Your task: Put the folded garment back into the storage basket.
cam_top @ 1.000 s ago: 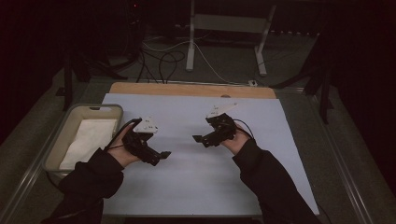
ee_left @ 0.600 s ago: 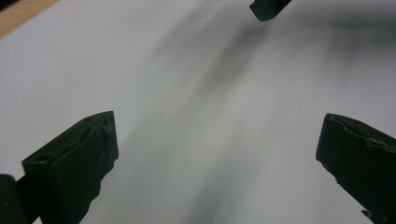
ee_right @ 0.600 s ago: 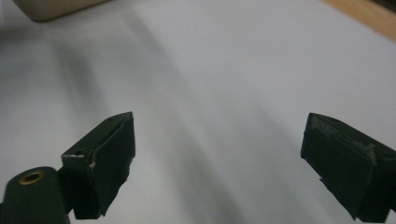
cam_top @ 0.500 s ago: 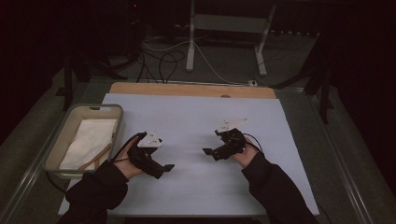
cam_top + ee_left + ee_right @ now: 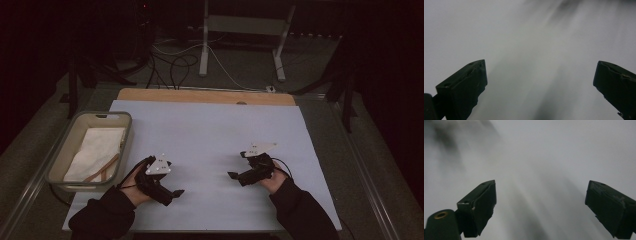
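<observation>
The left gripper (image 5: pixel 172 192) sits low over the near-left part of the white sheet (image 5: pixel 210 135) that covers the table; in the left gripper view (image 5: pixel 540 87) its two black jaws stand wide apart with nothing between them, only blurred white surface ahead. The right gripper (image 5: pixel 235 176) sits over the near-right part of the sheet, pointing toward the left gripper; in the right gripper view (image 5: pixel 540 207) its jaws are likewise spread wide and empty. Each gripper carries a pale three-cornered plate with small dark marks, too small to read. A beige tray (image 5: pixel 70 147) stands at the left edge of the sheet, just beside the left gripper's hand (image 5: pixel 135 192). Inside it lies a folded white cloth (image 5: pixel 95 150) with a thin brownish stick-like item (image 5: pixel 102 169) resting on its near end; what that item is cannot be told. No brand, label or legible writing can be made out on any surface. A bare wooden strip (image 5: pixel 205 96) borders the sheet's far edge.
</observation>
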`<control>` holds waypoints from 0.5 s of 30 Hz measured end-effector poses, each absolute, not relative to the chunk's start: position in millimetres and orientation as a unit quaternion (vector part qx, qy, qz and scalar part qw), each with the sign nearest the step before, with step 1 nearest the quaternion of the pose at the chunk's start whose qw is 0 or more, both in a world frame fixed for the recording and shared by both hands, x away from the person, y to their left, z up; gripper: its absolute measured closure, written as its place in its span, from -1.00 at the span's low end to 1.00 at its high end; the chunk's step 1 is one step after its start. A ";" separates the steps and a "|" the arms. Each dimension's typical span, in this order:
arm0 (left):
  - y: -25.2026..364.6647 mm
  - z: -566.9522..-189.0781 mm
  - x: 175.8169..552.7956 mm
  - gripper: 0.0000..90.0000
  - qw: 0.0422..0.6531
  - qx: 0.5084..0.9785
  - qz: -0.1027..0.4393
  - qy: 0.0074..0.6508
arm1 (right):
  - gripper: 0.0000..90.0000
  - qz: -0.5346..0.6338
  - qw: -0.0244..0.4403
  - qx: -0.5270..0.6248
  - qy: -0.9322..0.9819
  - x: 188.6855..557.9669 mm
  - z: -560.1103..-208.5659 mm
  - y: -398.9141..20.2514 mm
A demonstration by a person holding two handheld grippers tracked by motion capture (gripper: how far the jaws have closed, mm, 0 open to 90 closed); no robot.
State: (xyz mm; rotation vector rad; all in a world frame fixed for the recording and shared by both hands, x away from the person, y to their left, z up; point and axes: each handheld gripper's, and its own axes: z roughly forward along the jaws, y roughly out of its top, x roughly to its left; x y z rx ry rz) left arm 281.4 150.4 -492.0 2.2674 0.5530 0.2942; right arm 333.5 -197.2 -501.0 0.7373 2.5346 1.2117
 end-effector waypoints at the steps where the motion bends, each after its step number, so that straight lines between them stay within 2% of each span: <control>1: 151.1 -494.1 279.8 -0.99 0.384 0.890 0.115 0.217 | -0.77 0.412 0.121 0.250 0.868 331.5 -502.5 -199.2; 15: 167.6 -515.2 257.1 -0.99 0.380 0.890 0.120 0.223 | -0.77 0.398 0.135 0.255 0.871 304.6 -520.9 -228.8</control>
